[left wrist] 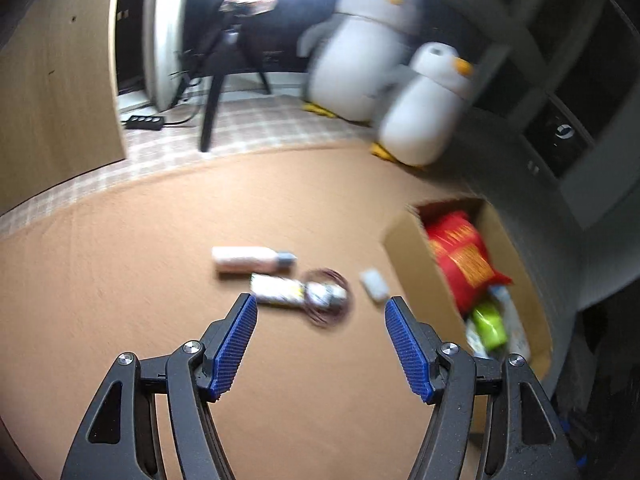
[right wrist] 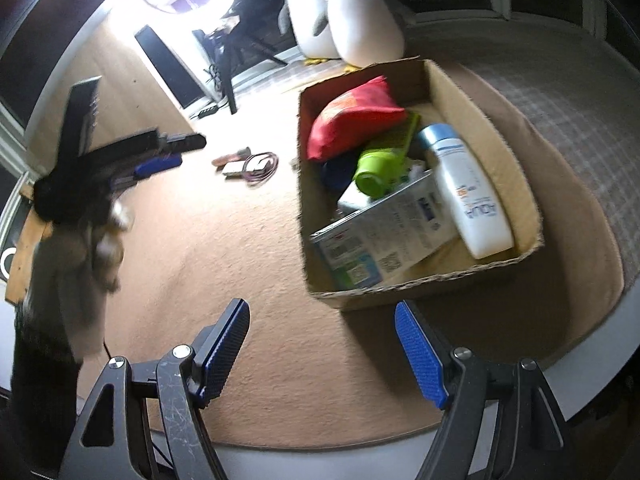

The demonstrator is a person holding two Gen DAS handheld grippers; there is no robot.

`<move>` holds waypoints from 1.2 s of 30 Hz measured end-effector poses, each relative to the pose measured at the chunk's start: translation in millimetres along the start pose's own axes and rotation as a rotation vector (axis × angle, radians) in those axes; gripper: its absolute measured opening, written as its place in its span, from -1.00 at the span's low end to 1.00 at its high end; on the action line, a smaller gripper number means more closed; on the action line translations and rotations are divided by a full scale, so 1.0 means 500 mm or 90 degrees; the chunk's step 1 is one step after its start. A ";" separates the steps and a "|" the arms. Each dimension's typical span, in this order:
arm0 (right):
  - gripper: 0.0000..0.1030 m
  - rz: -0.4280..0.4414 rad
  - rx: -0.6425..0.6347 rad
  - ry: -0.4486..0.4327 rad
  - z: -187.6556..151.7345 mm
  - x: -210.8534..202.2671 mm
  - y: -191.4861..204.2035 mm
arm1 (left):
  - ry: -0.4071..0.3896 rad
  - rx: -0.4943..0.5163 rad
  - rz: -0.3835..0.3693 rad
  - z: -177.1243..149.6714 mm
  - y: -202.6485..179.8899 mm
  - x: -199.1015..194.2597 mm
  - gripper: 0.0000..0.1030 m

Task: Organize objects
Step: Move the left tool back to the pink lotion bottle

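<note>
In the left wrist view my left gripper point(left wrist: 322, 300) hangs open and empty over the tan carpet. Just past its tips lie a pink bottle point(left wrist: 252, 260), a small packet point(left wrist: 276, 289), a coiled cable point(left wrist: 330, 298) and a small white item point(left wrist: 374, 282). To the right stands a cardboard box point(left wrist: 412, 256) holding a red bag point(left wrist: 464, 260). My right gripper point(right wrist: 320, 306) is open and empty, just in front of the box point(right wrist: 480, 128). That box also holds a green cup point(right wrist: 376, 168), a white bottle point(right wrist: 468, 196) and a white-blue carton point(right wrist: 384, 236). The left gripper point(right wrist: 192, 151) appears at the left in a gloved hand point(right wrist: 80, 248).
Two penguin plush toys point(left wrist: 424, 108) stand beyond the carpet, near a tripod point(left wrist: 212, 92) and a power strip point(left wrist: 144, 122). A wooden panel point(left wrist: 56, 80) rises at the left and a grey shelf unit point(left wrist: 560, 120) at the right. A checked mat point(right wrist: 580, 120) borders the carpet.
</note>
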State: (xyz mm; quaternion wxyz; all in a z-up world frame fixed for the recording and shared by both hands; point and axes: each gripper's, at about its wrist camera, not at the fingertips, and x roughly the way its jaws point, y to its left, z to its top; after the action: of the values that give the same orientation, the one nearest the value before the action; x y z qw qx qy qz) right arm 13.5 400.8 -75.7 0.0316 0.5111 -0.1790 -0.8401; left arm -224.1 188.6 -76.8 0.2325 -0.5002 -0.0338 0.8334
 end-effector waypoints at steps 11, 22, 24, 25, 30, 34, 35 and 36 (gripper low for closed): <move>0.39 -0.019 0.014 0.030 -0.025 0.013 -0.018 | 0.077 -0.028 0.025 0.099 0.035 0.170 0.17; 0.39 -0.041 0.052 0.041 -0.032 0.021 -0.065 | 0.123 0.031 0.064 0.078 0.003 0.251 -0.14; 0.39 -0.038 0.050 0.041 -0.028 0.024 -0.061 | 0.127 0.059 0.070 0.068 -0.009 0.250 -0.17; 0.39 -0.036 0.047 0.041 -0.026 0.026 -0.058 | 0.128 0.080 0.076 0.060 -0.017 0.250 -0.17; 0.39 -0.028 0.034 0.046 -0.019 0.036 -0.036 | 0.131 0.158 0.091 0.016 -0.054 0.236 -0.18; 0.39 -0.023 0.026 0.047 -0.013 0.044 -0.020 | 0.129 0.192 0.083 -0.034 -0.065 0.207 -0.18; 0.39 -0.022 0.024 0.047 -0.012 0.045 -0.016 | 0.128 0.199 0.079 -0.047 -0.066 0.199 -0.19; 0.39 -0.021 0.022 0.046 -0.011 0.045 -0.012 | 0.128 0.203 0.077 -0.061 -0.067 0.188 -0.19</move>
State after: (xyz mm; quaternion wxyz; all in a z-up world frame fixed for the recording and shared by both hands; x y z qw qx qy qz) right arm 8.5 399.3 -99.2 0.0150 0.5447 -0.1838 -0.8181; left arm -222.9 252.7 -159.1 0.2607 -0.5387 0.1524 0.7865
